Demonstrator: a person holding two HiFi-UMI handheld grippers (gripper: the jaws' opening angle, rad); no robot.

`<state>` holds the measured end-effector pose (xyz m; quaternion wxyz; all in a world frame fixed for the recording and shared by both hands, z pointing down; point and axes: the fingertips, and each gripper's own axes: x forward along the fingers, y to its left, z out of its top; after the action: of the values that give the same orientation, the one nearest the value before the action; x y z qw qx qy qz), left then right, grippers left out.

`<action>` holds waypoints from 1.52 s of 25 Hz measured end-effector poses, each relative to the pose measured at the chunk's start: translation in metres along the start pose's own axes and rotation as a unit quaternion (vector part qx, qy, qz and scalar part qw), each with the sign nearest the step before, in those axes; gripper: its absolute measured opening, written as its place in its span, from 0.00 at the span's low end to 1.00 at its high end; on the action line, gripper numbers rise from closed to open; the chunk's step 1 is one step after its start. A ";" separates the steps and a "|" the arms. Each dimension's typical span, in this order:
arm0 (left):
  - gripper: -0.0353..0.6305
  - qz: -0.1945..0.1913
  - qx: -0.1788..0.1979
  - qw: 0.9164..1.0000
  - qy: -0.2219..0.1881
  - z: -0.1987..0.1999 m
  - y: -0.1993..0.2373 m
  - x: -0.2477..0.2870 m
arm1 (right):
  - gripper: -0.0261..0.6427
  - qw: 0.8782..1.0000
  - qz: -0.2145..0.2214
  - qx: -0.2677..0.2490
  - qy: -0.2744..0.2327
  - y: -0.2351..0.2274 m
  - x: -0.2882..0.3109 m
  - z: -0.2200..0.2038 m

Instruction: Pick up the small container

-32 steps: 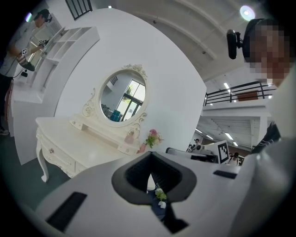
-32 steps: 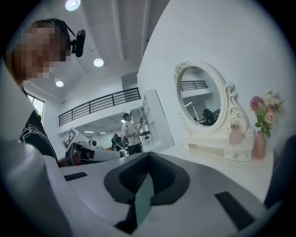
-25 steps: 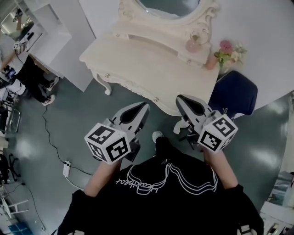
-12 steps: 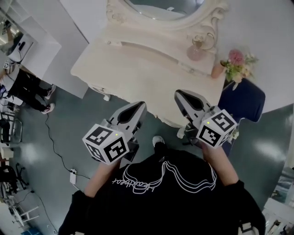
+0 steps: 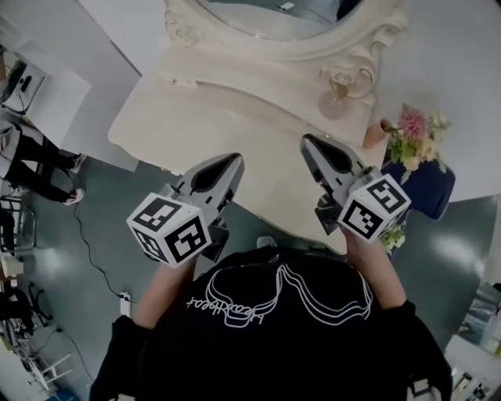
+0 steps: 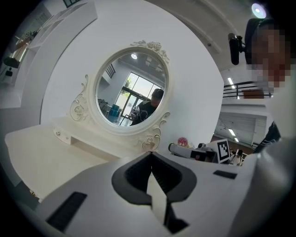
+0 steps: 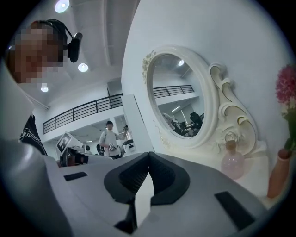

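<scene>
A small pink glass bottle [image 5: 337,100] stands on the raised back ledge of the cream dressing table [image 5: 196,117], below the oval mirror's [image 5: 266,12] right side. The right gripper view shows the bottle [image 7: 232,163] ahead and to the right. My right gripper [image 5: 307,141] hovers over the table's front right part, short of the bottle, shut and empty [image 7: 148,154]. Over the table's front edge my left gripper [image 5: 233,158] is also shut with nothing in it [image 6: 151,154].
A slim terracotta vase [image 5: 376,132] with pink flowers [image 5: 415,127] stands at the table's right end, next to the bottle. A dark blue seat [image 5: 429,190] is beyond the table's right side. A cable and power strip [image 5: 125,301] lie on the floor at left.
The person has stepped closer to the table. Both grippers, earlier over the floor in front of it, are now above its top. Both stay shut.
</scene>
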<state>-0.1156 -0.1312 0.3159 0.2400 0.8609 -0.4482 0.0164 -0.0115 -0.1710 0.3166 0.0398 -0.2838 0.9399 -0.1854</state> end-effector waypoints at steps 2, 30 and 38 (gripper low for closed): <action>0.06 -0.007 -0.004 1.000 0.006 0.001 0.004 0.009 | 0.04 1.000 -0.016 -0.004 0.003 -0.011 0.001 0.001; 0.06 -0.177 0.009 0.975 0.133 0.015 0.063 0.156 | 0.22 0.951 -0.297 -0.087 0.023 -0.167 0.016 0.004; 0.06 -0.190 0.008 0.970 0.153 0.007 0.078 0.172 | 0.37 0.923 -0.369 -0.102 0.039 -0.207 0.017 -0.005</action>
<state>-0.0746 -0.3035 0.3822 0.2974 0.9194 -0.2347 0.1052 0.0804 -0.3381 0.3984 -0.0973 -0.6056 0.7832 -0.1013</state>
